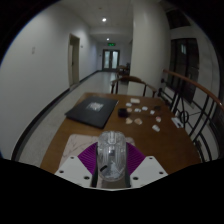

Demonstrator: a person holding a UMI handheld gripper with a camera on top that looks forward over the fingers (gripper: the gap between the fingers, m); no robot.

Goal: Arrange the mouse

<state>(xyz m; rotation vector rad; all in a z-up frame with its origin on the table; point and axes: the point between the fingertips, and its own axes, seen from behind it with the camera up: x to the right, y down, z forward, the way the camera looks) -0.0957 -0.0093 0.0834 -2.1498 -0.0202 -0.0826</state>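
The mouse [111,158], a translucent one, sits low-centre in frame clamped in the jaws, raised over the worktop [150,140] for placing.

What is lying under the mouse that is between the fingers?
The mouse sits between the hand-held gripper fingers, over the purple pads. Whether it touches the table is hidden by its body.

We see our claw [111,165] with its fingers pressed on a clear mouse [111,158] above the counter's [150,140] near edge. A closed dark laptop [93,113] lies toward the left edge, small white pieces [138,112] scattered beside it.
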